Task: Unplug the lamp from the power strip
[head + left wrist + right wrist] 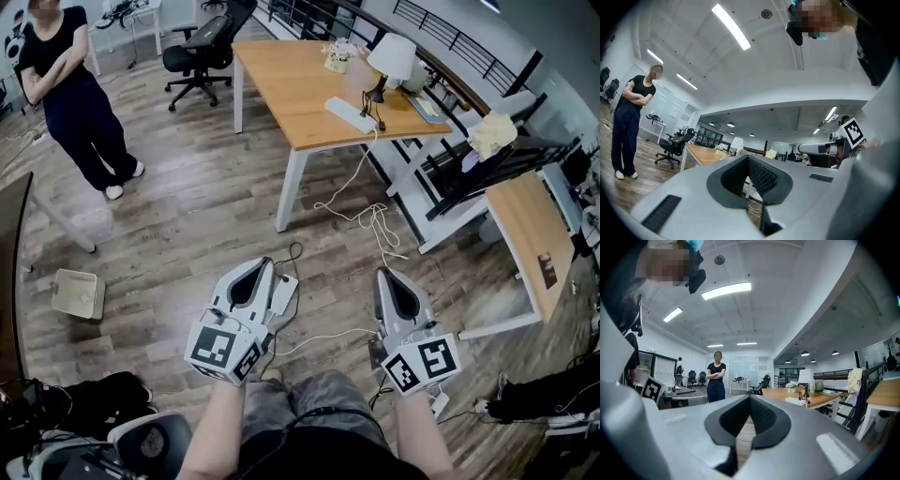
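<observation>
Wood-plank floor fills most of the head view, and on it, well apart from the person holding the tools, a counter with a pale wooden top and white legs is seen. A second person is stood off to the left with arms folded, clear of the work, and a black office chair is parked by the counter's far left corner.

Both tools are held low and level in front of the lap, pointed toward the counter. The left tool is seen with its jaws together on nothing. The right tool is likewise closed and empty, which is judged to suit an approach not yet completed.

The lamp, white-shaded on a dark stem, is placed near the counter's right edge. The power strip is laid just beside its base, so that a short lead suffices. A white cable is dropped over the near edge and left coiled on the floor. The lamp's plug is too small to be made out with certainty, though it is judged not yet pulled.
</observation>
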The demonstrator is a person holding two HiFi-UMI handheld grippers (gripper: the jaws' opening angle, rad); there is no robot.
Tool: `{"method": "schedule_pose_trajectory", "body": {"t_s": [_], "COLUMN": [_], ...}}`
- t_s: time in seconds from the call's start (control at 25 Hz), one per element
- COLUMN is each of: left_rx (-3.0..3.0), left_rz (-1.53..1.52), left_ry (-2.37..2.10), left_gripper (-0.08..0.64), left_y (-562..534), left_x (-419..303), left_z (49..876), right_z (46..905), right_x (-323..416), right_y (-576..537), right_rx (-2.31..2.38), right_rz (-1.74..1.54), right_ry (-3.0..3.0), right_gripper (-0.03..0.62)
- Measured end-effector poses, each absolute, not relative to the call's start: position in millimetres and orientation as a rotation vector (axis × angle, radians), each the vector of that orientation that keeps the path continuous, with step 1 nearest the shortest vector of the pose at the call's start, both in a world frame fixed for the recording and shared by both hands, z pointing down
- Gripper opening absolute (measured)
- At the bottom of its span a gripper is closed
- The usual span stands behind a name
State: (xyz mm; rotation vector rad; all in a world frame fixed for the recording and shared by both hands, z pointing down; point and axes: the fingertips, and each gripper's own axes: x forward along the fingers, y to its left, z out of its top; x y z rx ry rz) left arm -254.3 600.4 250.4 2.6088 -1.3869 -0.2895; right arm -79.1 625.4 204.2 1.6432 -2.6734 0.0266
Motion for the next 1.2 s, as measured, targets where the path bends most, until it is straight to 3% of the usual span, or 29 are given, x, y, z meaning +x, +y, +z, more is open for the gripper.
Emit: {"method": "schedule_pose_trajectory", "body": {"t_s": [0.64, 1.2], "left_rx": [2.676, 2.676], "left_rz": [-0.202, -0.195], "left_ry": [-1.352, -1.374], "left_gripper": [-0.003, -0.003], "left_y": [541, 395], "left_x": [-217, -158], "left_z": [245, 238], "right_z": [215, 217], "right_x": [-60, -6], "right_y": [581, 441], "right_rx": [1.692, 1.635], "right_rz": [0.067, 0.040], "right_ry": [-2.728, -2.777], "right_gripper": [0.008, 0.008]}}
